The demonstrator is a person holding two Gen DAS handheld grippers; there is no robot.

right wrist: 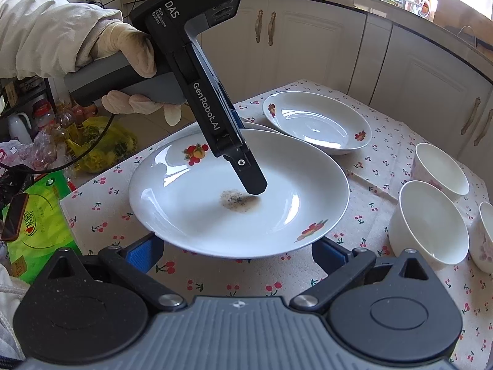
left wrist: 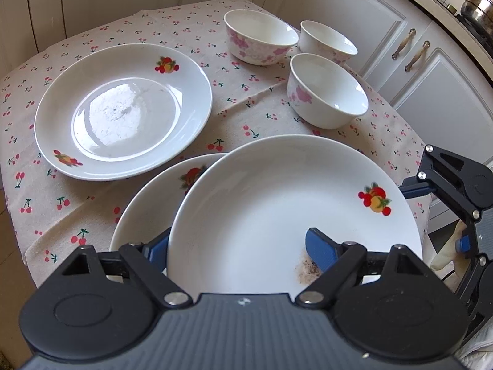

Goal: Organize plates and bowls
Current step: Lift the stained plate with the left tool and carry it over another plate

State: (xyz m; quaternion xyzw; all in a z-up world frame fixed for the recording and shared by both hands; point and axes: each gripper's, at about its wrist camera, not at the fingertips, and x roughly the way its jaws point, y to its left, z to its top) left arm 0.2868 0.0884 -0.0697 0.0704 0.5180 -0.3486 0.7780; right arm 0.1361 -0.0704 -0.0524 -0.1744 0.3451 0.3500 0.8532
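Observation:
My left gripper (left wrist: 238,248) is shut on a white fruit-print plate (left wrist: 292,212) with a brown stain (right wrist: 237,200). One blue pad (left wrist: 320,246) lies on the plate's inside by the stain and the other pad (left wrist: 157,249) is under its rim. The plate hangs tilted over a second plate (left wrist: 148,212). A third plate (left wrist: 123,111) lies flat at the far left. Three white bowls with pink flowers (left wrist: 260,35) (left wrist: 328,41) (left wrist: 328,92) stand at the back right. My right gripper (right wrist: 235,252) is open, its fingertips partly hidden beneath the held plate's near rim.
The small table wears a cherry-print cloth (left wrist: 77,212) whose edges fall away close on all sides. White cabinets (left wrist: 431,71) stand behind, with a steel pot (left wrist: 476,6) on the counter. Bags (right wrist: 101,145) and a green box (right wrist: 37,225) lie on the floor. A gloved hand (right wrist: 129,46) holds the left gripper.

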